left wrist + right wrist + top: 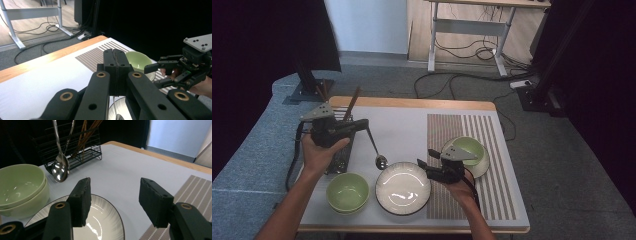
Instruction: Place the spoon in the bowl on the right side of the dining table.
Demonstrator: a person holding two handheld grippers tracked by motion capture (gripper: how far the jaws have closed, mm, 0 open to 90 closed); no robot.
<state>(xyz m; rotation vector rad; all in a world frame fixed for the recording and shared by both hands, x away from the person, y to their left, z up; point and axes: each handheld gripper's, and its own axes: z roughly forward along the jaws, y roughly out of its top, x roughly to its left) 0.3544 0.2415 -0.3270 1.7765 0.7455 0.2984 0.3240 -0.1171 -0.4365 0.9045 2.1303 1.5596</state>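
Holding a spoon (375, 148) by its handle, the left gripper (362, 124) is clamped near the tabletop's left edge. Lower it gently onto the white plate (403, 188); the right gripper (426, 159) waits open, empty.

No writing, label, brand, number or sign can be read on anything in these views.
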